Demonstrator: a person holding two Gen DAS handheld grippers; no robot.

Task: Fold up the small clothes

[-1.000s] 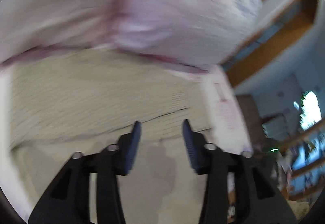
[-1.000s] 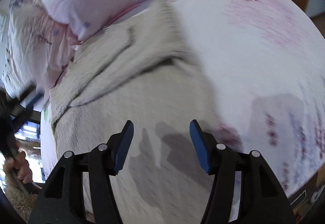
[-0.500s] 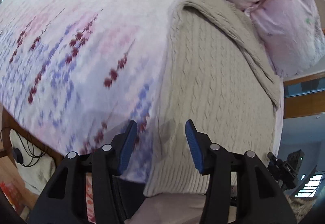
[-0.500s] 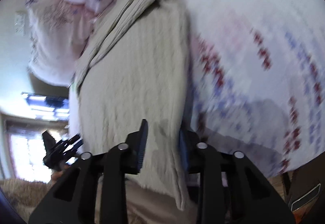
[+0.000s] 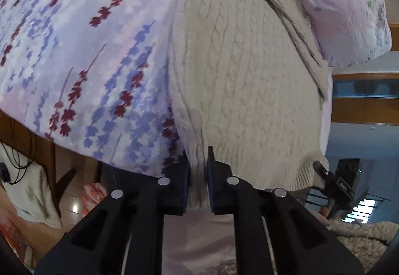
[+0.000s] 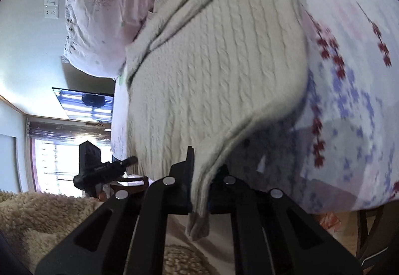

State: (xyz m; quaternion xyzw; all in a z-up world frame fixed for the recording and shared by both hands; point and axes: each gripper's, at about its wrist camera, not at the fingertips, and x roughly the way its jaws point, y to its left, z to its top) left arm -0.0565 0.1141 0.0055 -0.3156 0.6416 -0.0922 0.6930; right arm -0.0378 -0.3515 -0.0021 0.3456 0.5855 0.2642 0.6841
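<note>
Left wrist view: your left tongs [image 5: 198,170] clamp hem corner of cream cable-knit sweater [image 5: 244,70]; right tongs [image 6: 205,175] pinch opposite hem corner. Sweater lies on bed [image 5: 74,38], hem at near edge. Lift both corners evenly, keep hem taut, carry toward pillow [image 5: 349,5]. Floral sheet soft, may drag. Bedroom, window behind.

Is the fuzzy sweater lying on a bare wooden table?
No, the sweater lies on a bedsheet printed with purple and red flowers.
</note>
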